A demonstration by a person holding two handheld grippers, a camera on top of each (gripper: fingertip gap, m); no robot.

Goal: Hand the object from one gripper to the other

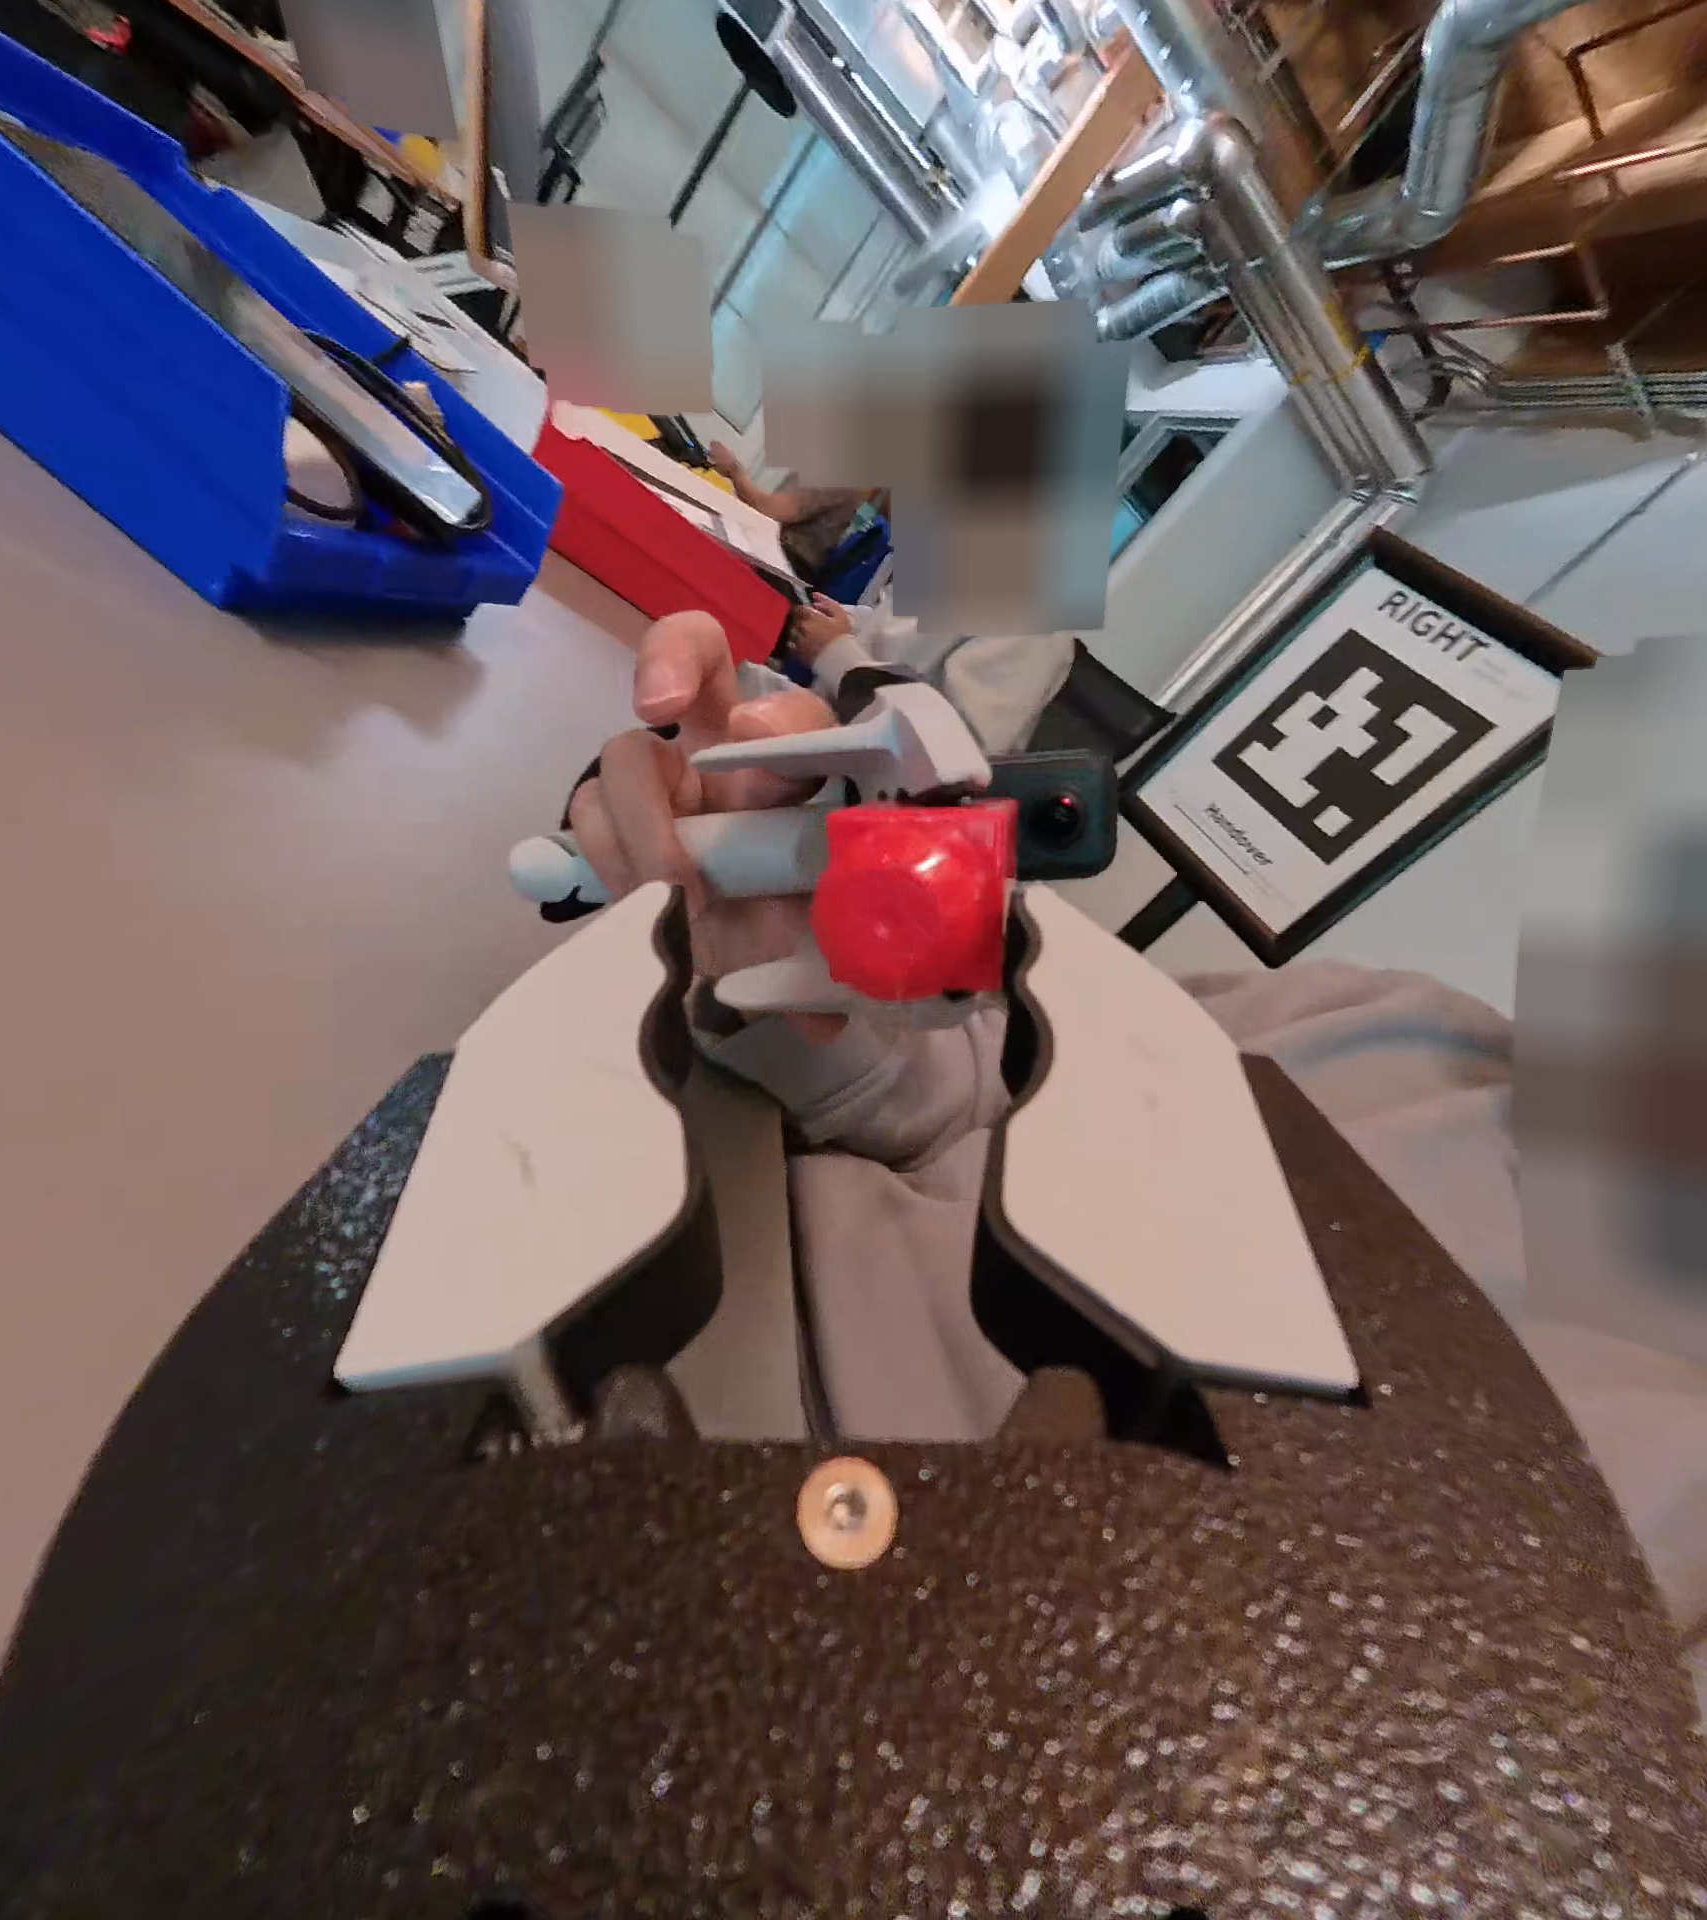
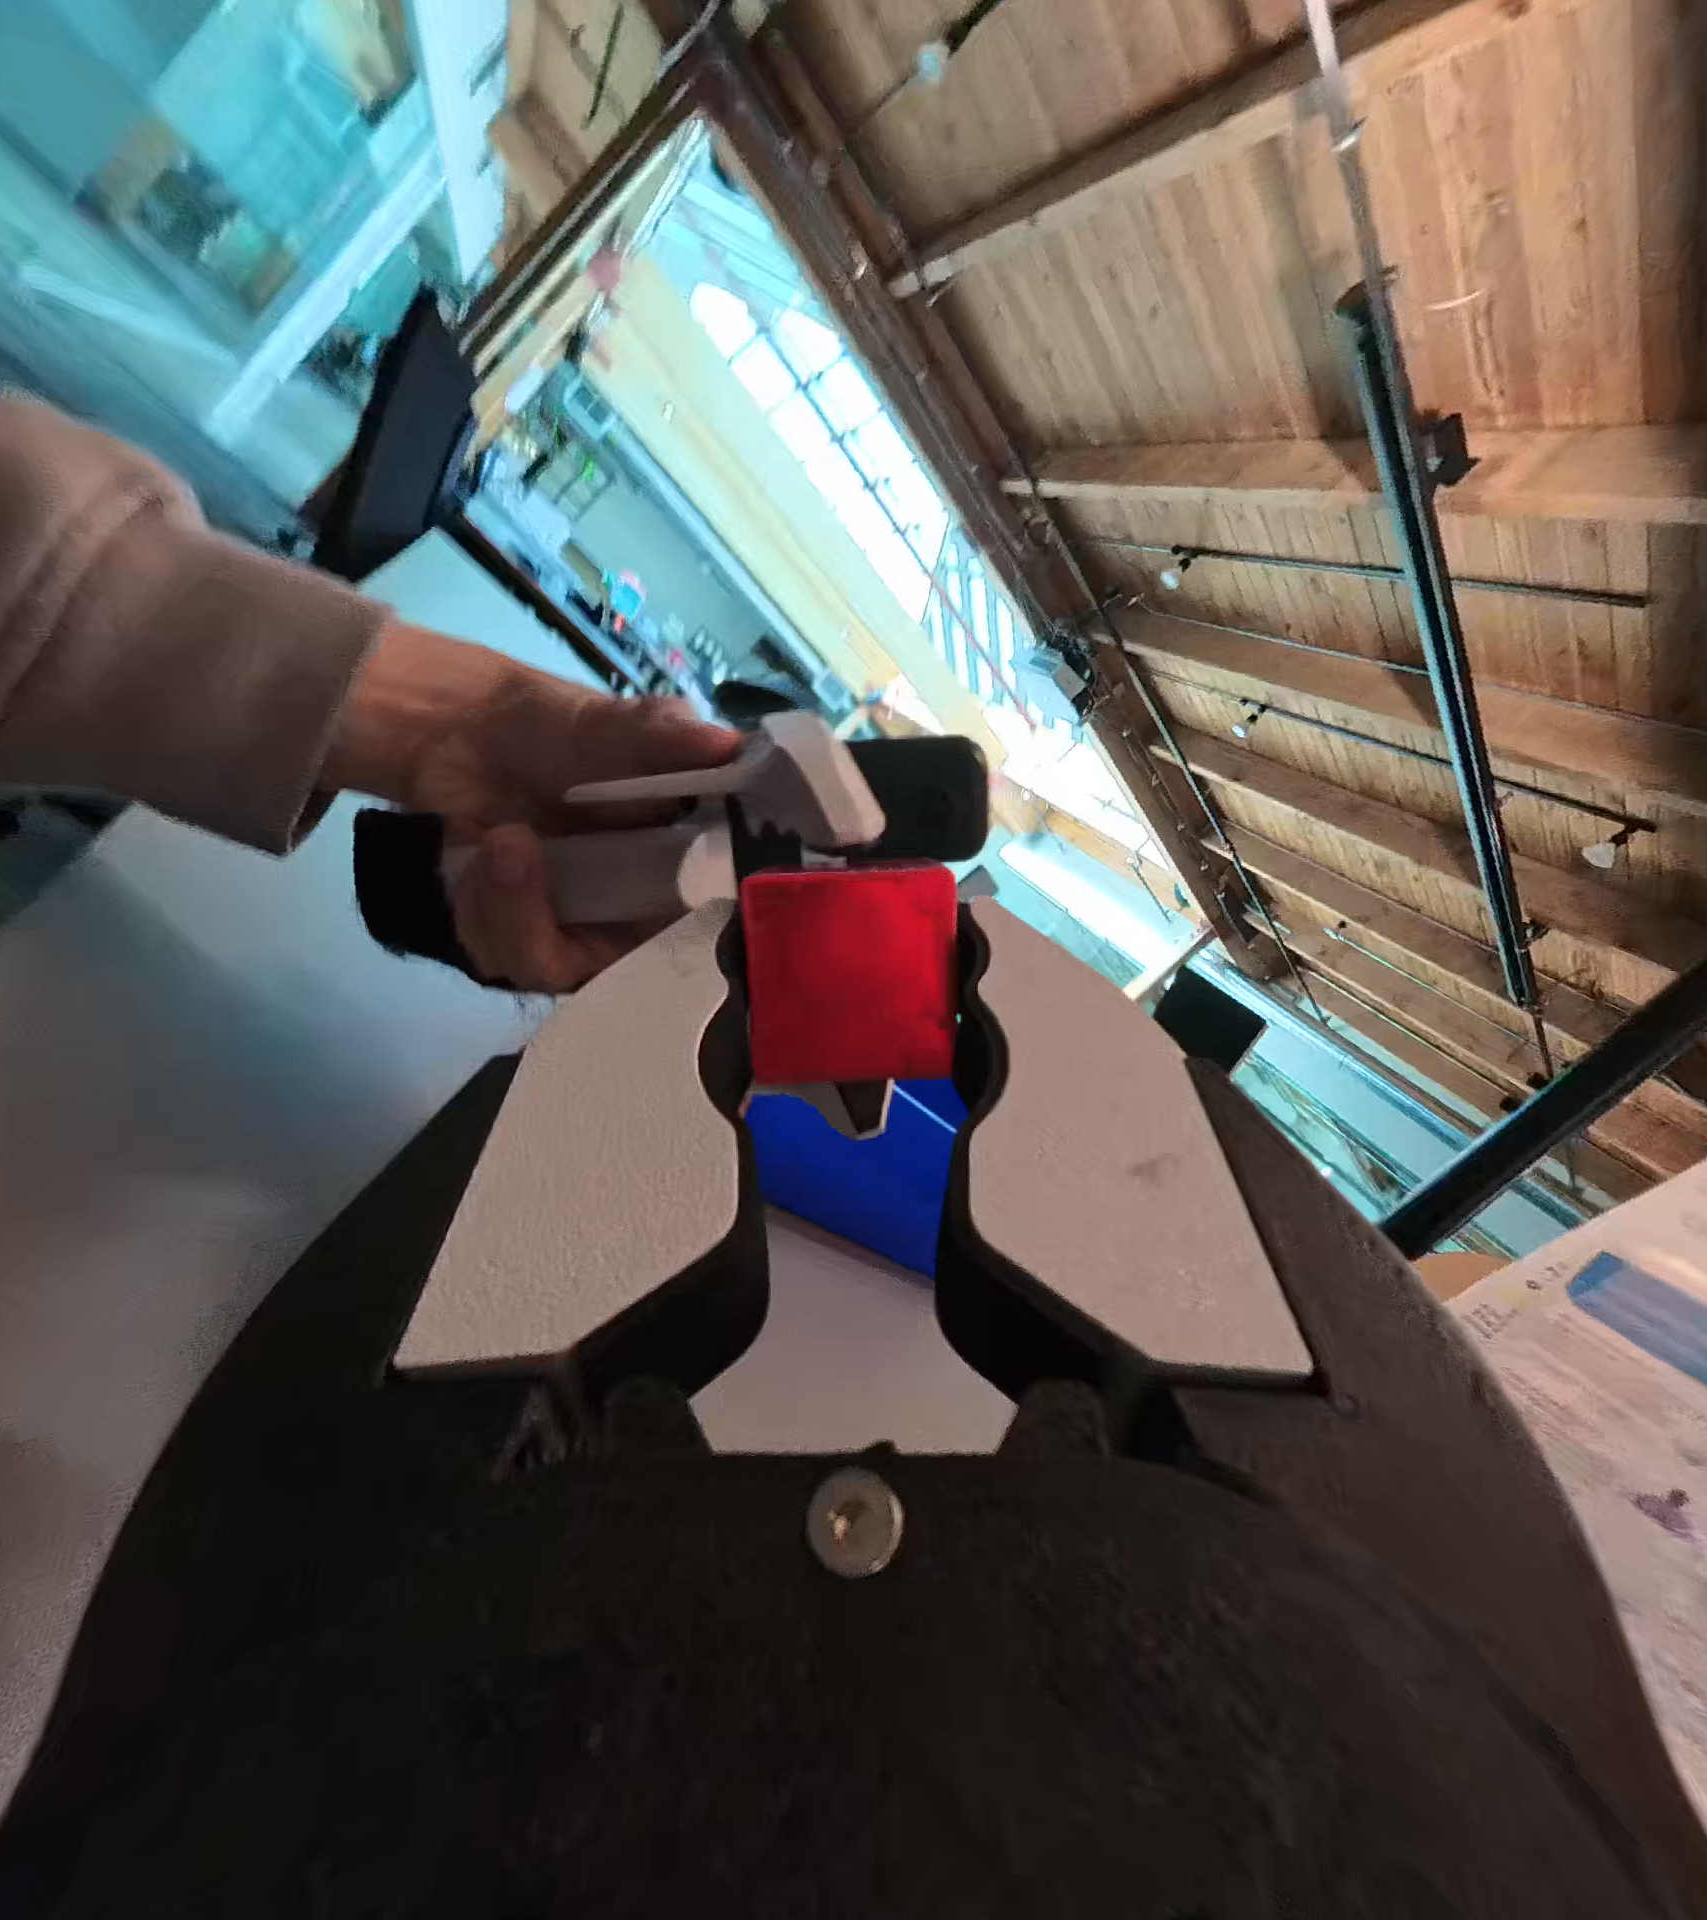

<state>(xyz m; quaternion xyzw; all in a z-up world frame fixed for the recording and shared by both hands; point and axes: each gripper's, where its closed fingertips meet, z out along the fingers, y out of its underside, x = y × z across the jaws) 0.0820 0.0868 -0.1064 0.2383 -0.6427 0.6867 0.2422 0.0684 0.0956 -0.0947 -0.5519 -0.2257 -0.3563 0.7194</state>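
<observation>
A red block [image 1: 916,904] with a rounded front face is in mid-air above the grey table [image 1: 153,831]. My right gripper [image 2: 849,935] is shut on the red block [image 2: 849,977], and its two fingers press on the block's sides. In the left wrist view its white fingers [image 1: 807,753] sit above and below the block, with a hand behind them. My left gripper [image 1: 844,925] is open. Its tips stand on either side of the block, wider apart than the block. In the right wrist view its white fingers [image 2: 807,769] show above and below the block.
A blue bin [image 1: 153,364] and a red bin [image 1: 662,530] stand on the table at the far left. A black-and-white marker sign [image 1: 1348,748] stands on a stand to the right. The blue bin [image 2: 849,1184] shows below the block. Printed papers [image 2: 1659,1455] lie at the right. The tips of both grippers are at nearly the same place.
</observation>
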